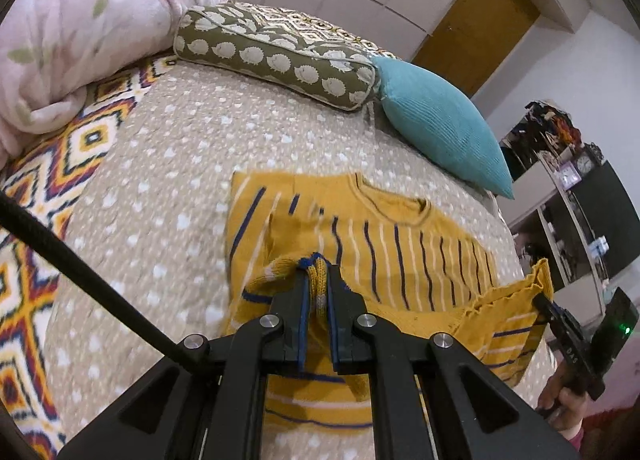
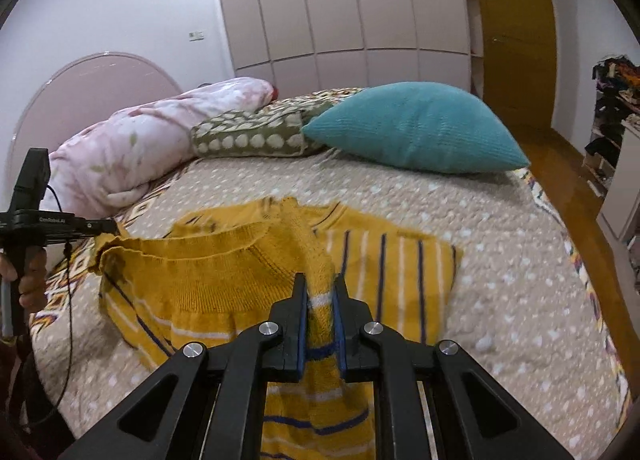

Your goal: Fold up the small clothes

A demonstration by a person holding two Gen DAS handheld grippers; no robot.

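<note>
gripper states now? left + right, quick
Left tongs: closed on the hem of the mustard-yellow striped knit sweater.
Right tongs: closed on another part of the same sweater's edge.

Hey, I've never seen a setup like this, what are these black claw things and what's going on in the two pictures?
No robot here: a person holds a handheld gripper in each hand, each with a fisheye camera looking along its two fingers. One picture is from the left gripper, the other from the right gripper. Both are shut on a yellow striped sweater, lifting its near part off the bed, probably to fold it. Farther back lie a teal cushion, a patterned bolster and a rolled pink blanket.
</note>
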